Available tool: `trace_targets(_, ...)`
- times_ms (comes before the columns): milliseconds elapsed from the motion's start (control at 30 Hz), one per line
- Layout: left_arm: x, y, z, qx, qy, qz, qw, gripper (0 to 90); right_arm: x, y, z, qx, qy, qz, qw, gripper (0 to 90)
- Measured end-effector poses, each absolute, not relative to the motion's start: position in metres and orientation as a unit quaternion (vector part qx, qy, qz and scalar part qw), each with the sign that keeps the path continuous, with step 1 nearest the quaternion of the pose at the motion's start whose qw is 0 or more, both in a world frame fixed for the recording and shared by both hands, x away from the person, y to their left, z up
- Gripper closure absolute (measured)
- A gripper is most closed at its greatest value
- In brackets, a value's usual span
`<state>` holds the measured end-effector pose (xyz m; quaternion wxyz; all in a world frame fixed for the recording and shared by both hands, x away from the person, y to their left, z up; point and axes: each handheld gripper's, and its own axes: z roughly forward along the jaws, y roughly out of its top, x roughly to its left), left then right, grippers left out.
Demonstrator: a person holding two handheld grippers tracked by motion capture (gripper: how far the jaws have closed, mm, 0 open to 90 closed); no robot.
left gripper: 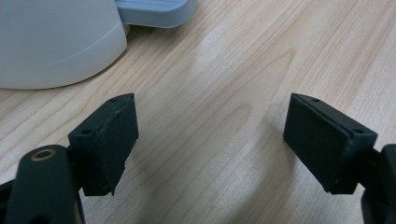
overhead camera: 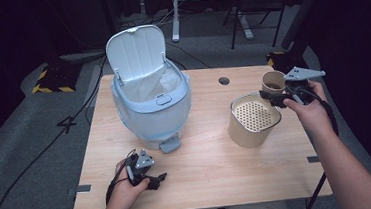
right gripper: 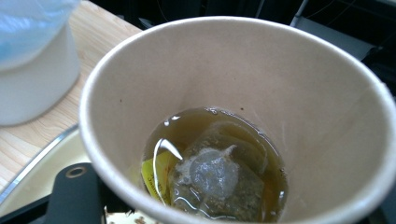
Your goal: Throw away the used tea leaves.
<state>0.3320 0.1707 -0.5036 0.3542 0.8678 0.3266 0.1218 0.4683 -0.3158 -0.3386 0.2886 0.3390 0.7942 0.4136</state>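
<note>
A tan paper cup point(overhead camera: 272, 81) is held at the right of the table, just beyond the far rim of a beige pot with a perforated strainer insert point(overhead camera: 252, 115). My right gripper point(overhead camera: 274, 97) is shut on the cup's near wall. In the right gripper view the cup point(right gripper: 261, 79) holds brownish tea and a soaked tea bag point(right gripper: 212, 175), and one black jaw shows at its lower left. My left gripper point(overhead camera: 155, 179) lies low on the table near the front edge, open point(left gripper: 210, 140) with only bare wood between its jaws.
A pale blue pedal bin point(overhead camera: 151, 107) stands at the table's left middle, lid up and lined with a plastic bag. Its pedal point(overhead camera: 169, 146) points toward my left gripper. The wooden table point(overhead camera: 213, 167) has a cable hole point(overhead camera: 223, 80) at the back.
</note>
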Motion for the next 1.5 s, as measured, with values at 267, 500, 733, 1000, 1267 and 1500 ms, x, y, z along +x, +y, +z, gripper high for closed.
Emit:
trace_targets(267,0.331,0.171,-0.504,0.868,0.328,0.123,0.353,18.9,0.466,-0.315,-0.339,0.305,0.812,0.38,0.321,28.3)
trace_targets(500,0.331,0.171,-0.504,0.867,0.328,0.123,0.353,18.9,0.468,-0.318,-0.339,0.244,0.829,0.321,0.388,28.3)
trace_targets(733,0.33,0.171,-0.504,0.867,0.33,0.125,0.352,19.0,0.466,-0.319,-0.342,0.169,0.842,0.252,0.446,28.1)
trace_targets(1000,0.33,0.171,-0.504,0.867,0.33,0.124,0.352,19.0,0.46,-0.314,-0.343,0.102,0.845,0.174,0.495,27.9)
trace_targets(1267,0.33,0.171,-0.504,0.867,0.33,0.124,0.352,19.0,0.457,-0.308,-0.348,0.052,0.841,0.108,0.527,27.8)
trace_targets(1500,0.33,0.171,-0.504,0.867,0.33,0.124,0.352,19.0,0.455,-0.302,-0.355,0.003,0.831,0.042,0.555,27.7)
